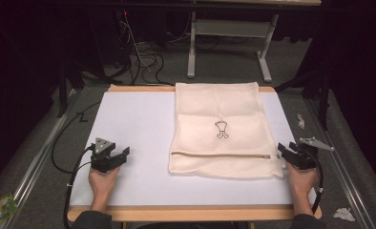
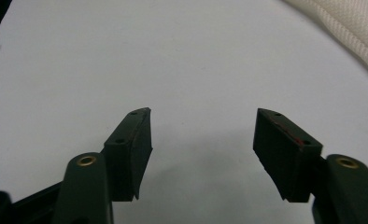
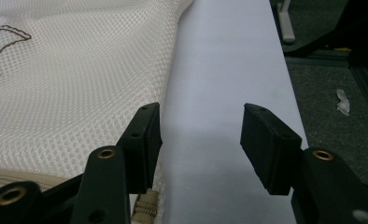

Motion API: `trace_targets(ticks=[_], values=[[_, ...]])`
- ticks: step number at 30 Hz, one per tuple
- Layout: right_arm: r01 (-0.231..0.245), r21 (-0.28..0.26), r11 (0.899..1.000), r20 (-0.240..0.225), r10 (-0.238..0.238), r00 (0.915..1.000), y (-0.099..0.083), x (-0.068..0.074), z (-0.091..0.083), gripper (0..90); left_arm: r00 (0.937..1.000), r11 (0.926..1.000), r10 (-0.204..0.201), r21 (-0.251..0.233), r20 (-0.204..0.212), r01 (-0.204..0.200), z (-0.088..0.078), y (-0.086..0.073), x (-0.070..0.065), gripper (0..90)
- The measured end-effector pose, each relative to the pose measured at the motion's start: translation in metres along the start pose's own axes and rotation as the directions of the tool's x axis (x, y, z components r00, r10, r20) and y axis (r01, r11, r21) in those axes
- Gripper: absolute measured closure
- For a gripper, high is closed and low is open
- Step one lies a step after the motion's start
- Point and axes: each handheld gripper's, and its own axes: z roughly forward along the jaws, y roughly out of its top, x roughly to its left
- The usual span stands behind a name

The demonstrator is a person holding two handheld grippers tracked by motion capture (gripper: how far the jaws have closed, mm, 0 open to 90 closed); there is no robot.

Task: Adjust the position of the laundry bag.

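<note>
A cream mesh bag with a zip along its near edge and a small dark embroidered figure lies flat on the white table, right of centre. My right gripper rests at the bag's near right corner, open; in the right gripper view its gripper has the left jaw over the bag's mesh and the zip end, the right jaw over bare table. My left gripper sits on the table at the near left, open and empty, well left of the bag. In the left gripper view the bag's edge shows far right of my gripper.
The table's wooden front edge runs along the bottom. Cables and a grey stand are on the floor behind the table. Crumpled white scraps lie on the floor at the right, a green packet at the left.
</note>
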Motion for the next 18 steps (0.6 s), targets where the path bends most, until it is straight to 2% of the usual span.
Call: trace_targets(ticks=[3,5,7,10,16,18], values=[[-0.004,-0.021,1.0,-0.019,0.003,0.9998,0.001,0.0,-0.003,49.1,0.9993,0.9996,-0.028,-0.007,0.025,0.028,0.0,0.001,-0.002,38.4],[0.0,-0.016,1.0,-0.025,0.0,0.9997,0.001,0.0,-0.004,49.6,0.9984,0.9992,-0.037,-0.012,0.042,0.038,-0.001,0.002,-0.005,38.5],[0.013,-0.001,1.0,-0.027,-0.013,0.9996,0.002,0.0,-0.005,50.0,0.9984,0.9998,-0.018,-0.011,0.054,0.018,-0.002,0.005,-0.011,38.5],[0.015,-0.011,1.0,-0.044,-0.015,0.9989,0.003,0.002,-0.01,51.2,0.9973,0.9998,0.017,-0.008,0.072,-0.016,-0.004,0.011,-0.02,38.1],[0.023,-0.005,1.0,-0.065,-0.024,0.9976,0.005,0.005,-0.015,52.8,0.9921,0.9999,0.009,-0.007,0.125,-0.008,-0.006,0.016,-0.035,38.0],[0.034,-0.006,0.999,-0.084,-0.035,0.9958,0.005,0.007,-0.018,54.5,0.9901,0.9998,0.014,0.01,0.14,-0.016,-0.005,0.017,-0.039,37.8]])
